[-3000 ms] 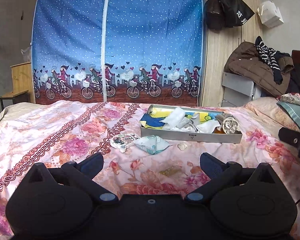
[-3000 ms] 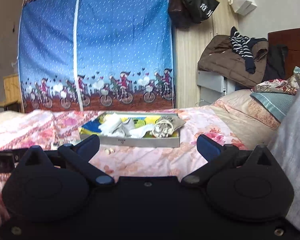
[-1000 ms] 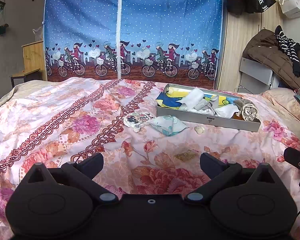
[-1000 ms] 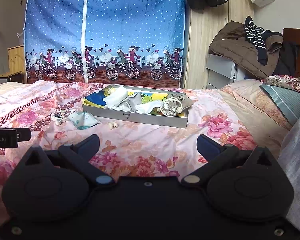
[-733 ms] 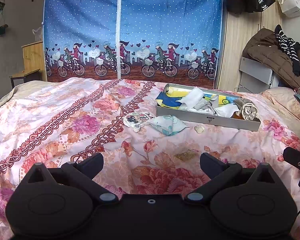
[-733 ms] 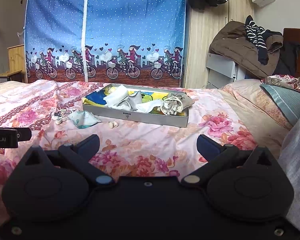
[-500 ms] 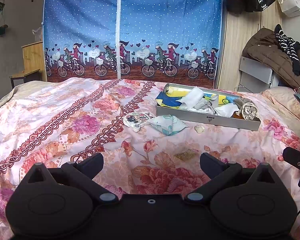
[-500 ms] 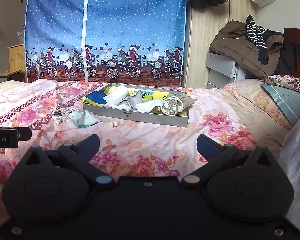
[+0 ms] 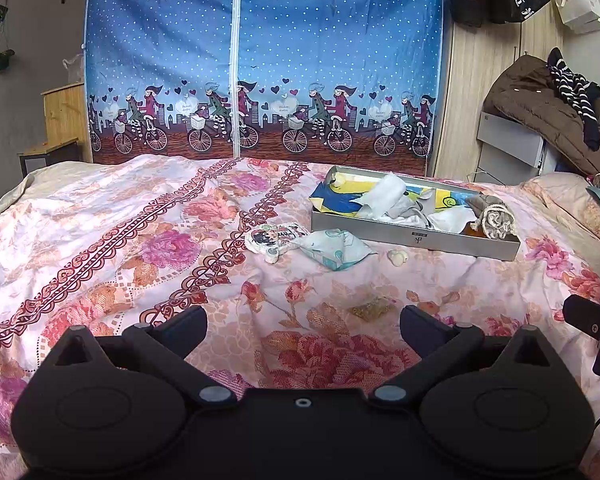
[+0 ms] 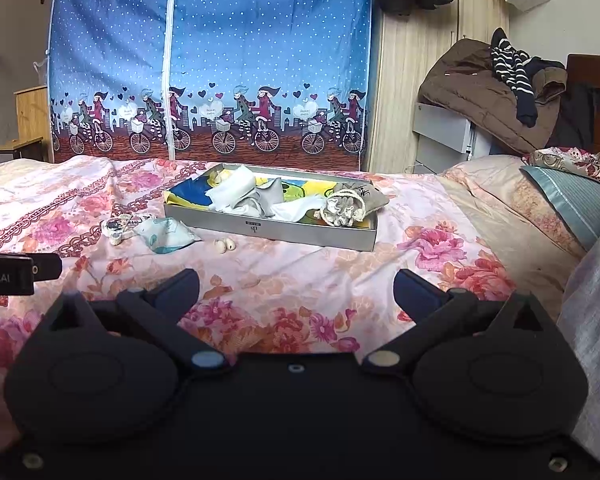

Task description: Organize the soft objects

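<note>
A grey tray (image 9: 416, 237) (image 10: 268, 230) lies on the floral bedspread, holding several cloths and a drawstring pouch (image 9: 496, 222) (image 10: 342, 208). Beside its left end lie a teal-patterned cloth (image 9: 336, 249) (image 10: 166, 235), a cartoon-print pouch (image 9: 274, 237) (image 10: 118, 227) and a small cream piece (image 9: 397, 257) (image 10: 225, 245). A small yellowish bit (image 9: 370, 307) lies nearer. My left gripper (image 9: 303, 322) is open and empty, well short of these items. My right gripper (image 10: 296, 286) is open and empty too, facing the tray from a distance.
A blue fabric wardrobe (image 9: 260, 60) with a bicycle print stands behind the bed. Jackets are piled on a grey cabinet (image 10: 496, 96) at the right. Pillows (image 10: 568, 196) lie at the right. A wooden side table (image 9: 56, 136) stands at far left.
Over three seconds both grippers rose and tilted, bringing the tray and bedspread lower and fuller into view. In the last second almost nothing moved.
</note>
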The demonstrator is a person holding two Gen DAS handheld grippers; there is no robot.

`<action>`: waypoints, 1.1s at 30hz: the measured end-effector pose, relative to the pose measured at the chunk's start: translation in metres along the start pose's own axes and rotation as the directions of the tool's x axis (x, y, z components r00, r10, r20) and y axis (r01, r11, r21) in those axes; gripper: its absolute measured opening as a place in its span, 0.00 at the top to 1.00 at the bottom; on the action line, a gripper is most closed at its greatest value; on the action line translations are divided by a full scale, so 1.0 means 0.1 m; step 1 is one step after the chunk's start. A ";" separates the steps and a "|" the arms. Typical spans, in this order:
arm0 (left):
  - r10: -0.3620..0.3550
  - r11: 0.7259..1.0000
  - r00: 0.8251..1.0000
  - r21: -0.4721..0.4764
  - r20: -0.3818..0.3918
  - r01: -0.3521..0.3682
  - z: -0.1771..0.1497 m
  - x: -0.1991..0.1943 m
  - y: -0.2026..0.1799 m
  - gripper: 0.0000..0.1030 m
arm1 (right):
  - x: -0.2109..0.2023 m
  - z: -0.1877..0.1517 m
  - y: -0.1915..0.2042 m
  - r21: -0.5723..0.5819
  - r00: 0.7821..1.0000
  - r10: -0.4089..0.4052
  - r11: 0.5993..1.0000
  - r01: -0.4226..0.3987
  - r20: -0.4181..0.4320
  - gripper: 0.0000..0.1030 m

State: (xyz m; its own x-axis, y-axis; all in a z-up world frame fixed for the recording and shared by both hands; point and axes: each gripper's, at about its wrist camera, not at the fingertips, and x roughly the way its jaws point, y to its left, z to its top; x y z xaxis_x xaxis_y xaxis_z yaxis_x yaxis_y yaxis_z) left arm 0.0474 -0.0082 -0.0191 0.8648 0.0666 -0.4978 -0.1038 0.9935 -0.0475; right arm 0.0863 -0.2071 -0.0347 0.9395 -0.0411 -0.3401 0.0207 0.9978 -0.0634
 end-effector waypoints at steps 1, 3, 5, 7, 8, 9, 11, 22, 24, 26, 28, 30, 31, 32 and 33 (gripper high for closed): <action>-0.001 1.000 1.000 0.000 -0.001 0.001 0.00 0.01 0.00 0.01 | 0.00 0.00 0.00 0.000 1.000 0.000 1.000 0.000 -0.002 0.00; -0.003 1.000 1.000 0.001 -0.001 0.003 -0.01 0.02 0.00 0.01 | 0.00 0.00 -0.01 0.000 1.000 -0.001 1.000 0.001 -0.006 0.00; -0.004 1.000 1.000 0.002 -0.002 0.004 -0.01 0.02 0.00 0.01 | 0.00 0.00 -0.02 0.000 1.000 0.001 1.000 -0.001 -0.009 0.00; -0.006 1.000 1.000 0.003 -0.002 0.006 -0.01 0.03 0.00 0.01 | 0.01 0.00 -0.02 -0.001 1.000 0.003 1.000 -0.003 -0.014 0.00; -0.008 1.000 1.000 0.004 -0.002 0.008 -0.01 0.03 0.00 0.01 | 0.01 0.00 -0.02 -0.002 1.000 0.003 1.000 -0.003 -0.017 0.00; -0.009 1.000 1.000 0.004 -0.002 0.009 -0.02 0.03 0.00 0.01 | 0.01 0.00 -0.02 -0.003 1.000 0.003 1.000 -0.003 -0.020 0.00; -0.011 1.000 1.000 0.007 -0.005 0.011 -0.02 0.05 0.00 0.01 | 0.03 0.01 -0.02 -0.004 1.000 0.004 1.000 -0.004 -0.029 0.00; -0.022 1.000 0.999 0.021 -0.032 0.023 0.00 0.17 -0.02 0.01 | 0.06 0.02 0.03 -0.010 0.997 0.014 1.000 -0.015 -0.075 0.00; -0.025 0.999 0.999 0.020 -0.038 0.026 0.00 0.20 -0.02 0.01 | 0.08 0.02 0.04 -0.012 0.996 0.019 1.000 -0.020 -0.082 0.00; -0.026 0.999 0.999 0.019 -0.045 0.027 -0.01 0.23 -0.02 0.01 | 0.09 0.02 0.05 -0.015 0.996 0.024 1.000 -0.025 -0.090 0.00; -0.027 0.999 0.998 0.019 -0.054 0.028 -0.01 0.27 -0.02 0.01 | 0.11 0.03 0.05 -0.019 0.995 0.031 0.999 -0.033 -0.100 0.00; -0.030 0.999 0.998 0.020 -0.064 0.031 -0.01 0.30 -0.03 0.01 | 0.12 0.03 0.06 -0.021 0.994 0.034 0.999 -0.037 -0.108 0.00; -0.034 0.999 0.997 0.022 -0.070 0.035 -0.01 0.33 -0.04 0.01 | 0.13 0.03 0.06 -0.022 0.993 0.036 0.999 -0.039 -0.112 0.00; -0.036 0.999 0.997 0.024 -0.072 0.038 -0.02 0.34 -0.04 0.01 | 0.13 0.03 0.06 -0.019 0.992 0.040 0.999 -0.042 -0.117 0.00; -0.035 0.999 0.996 0.027 -0.076 0.037 -0.02 0.37 -0.05 0.01 | 0.15 0.03 0.05 -0.011 0.991 0.044 0.999 -0.046 -0.122 0.00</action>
State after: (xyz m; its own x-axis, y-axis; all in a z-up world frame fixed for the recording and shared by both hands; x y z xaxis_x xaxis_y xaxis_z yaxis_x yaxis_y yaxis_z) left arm 0.0787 -0.0109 -0.0392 0.8281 0.0242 -0.5601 -0.0581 0.9974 -0.0428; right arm 0.1018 -0.2028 -0.0375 0.8905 -0.0032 -0.4550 -0.0263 0.9979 -0.0585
